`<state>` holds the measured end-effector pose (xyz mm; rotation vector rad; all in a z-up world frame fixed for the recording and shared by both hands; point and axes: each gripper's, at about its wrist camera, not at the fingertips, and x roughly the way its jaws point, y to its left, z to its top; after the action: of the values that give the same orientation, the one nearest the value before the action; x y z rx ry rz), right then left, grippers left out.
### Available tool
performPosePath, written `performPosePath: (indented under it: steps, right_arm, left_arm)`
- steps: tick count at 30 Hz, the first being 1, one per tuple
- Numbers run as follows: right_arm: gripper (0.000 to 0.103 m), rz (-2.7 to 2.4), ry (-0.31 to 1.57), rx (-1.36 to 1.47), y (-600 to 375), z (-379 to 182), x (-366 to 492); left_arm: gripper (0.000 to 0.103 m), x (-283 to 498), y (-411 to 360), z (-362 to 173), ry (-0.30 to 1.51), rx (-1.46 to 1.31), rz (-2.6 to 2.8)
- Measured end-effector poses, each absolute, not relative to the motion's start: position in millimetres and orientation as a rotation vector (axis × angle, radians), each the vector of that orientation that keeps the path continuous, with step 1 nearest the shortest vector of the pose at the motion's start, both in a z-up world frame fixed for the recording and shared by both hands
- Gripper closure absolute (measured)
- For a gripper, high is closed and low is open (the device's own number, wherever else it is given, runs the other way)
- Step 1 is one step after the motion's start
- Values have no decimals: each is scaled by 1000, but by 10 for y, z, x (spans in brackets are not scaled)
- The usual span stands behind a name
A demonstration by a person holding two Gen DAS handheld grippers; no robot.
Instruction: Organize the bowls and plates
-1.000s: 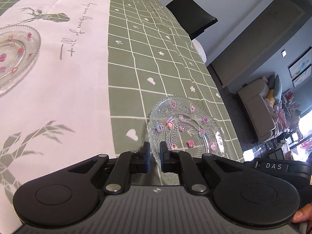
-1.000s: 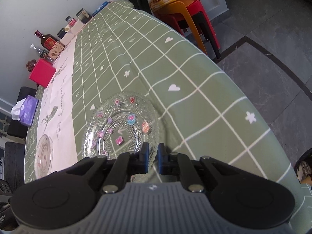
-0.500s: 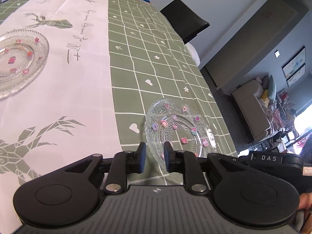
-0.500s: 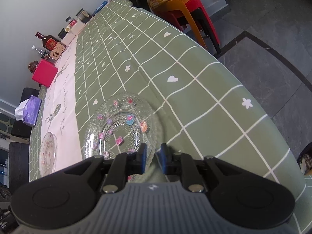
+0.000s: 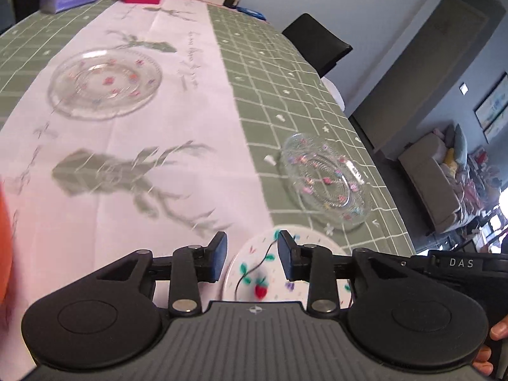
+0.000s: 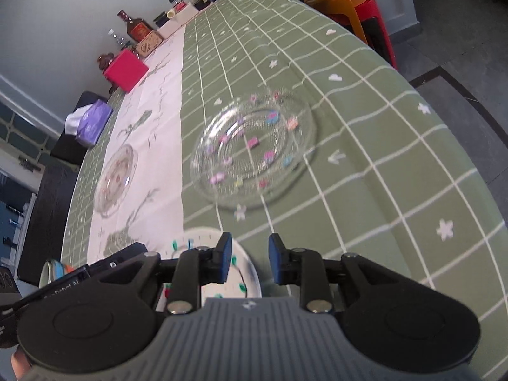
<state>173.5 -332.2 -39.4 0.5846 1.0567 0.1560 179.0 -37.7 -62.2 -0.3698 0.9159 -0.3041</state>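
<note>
The glass plate with coloured flower dots (image 6: 254, 155) lay flat on the green checked part of the cloth covering the table (image 6: 397, 171), and everything else is placed from it. Just nearer the cameras than that plate, touching nothing, sat a white plate painted with a strawberry and green leaves (image 5: 263, 273), half hidden behind the grippers. Well beyond the dotted plate, on the pale runner with the deer print (image 5: 127, 165), rested a second glass plate (image 5: 104, 84), also lying flat.

The left gripper (image 5: 251, 258) hung above the white plate, short of the dotted plate; its fingers (image 5: 219, 255) were apart and opening, with nothing gripped between them, only the white plate seen below the gap. The right gripper (image 6: 248, 262) hovered over the green cloth on the near side of the dotted plate, its blue-padded fingers (image 6: 277, 263) standing apart with nothing clamped. Its left finger overlapped the rim of the white plate in the right wrist view.

Far past the dotted plate, at the table's end, stood a pink box (image 6: 125, 70), a purple tissue pack (image 6: 90, 122) and a few bottles and jars (image 6: 136, 27).
</note>
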Motion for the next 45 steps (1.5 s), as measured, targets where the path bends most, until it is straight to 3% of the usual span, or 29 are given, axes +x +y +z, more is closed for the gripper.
performPosePath:
  steps: [10,13,14,19,45]
  right_arm:
    - [77,170,1097,604,-3277,-521,1555]
    - [82,182,1105,613,-3275,-539,1535]
    - [90,190,1117,622,-3270,-561,1541]
    - [97,187,1103,588,-3238,-550,1551]
    - [96,347,1049,407,-2514,-584,1986]
  left_arm:
    - [63,1489,-243,-781,933,-475,-294]
    - [73,1456,-252,-814,937,-488,-309]
    - [75,1435,-254,-822,931,-483,-305]
    - [89,1401,-251,-818,918,-447,-270]
    - [89,1213,72,-784,798,-396,-50]
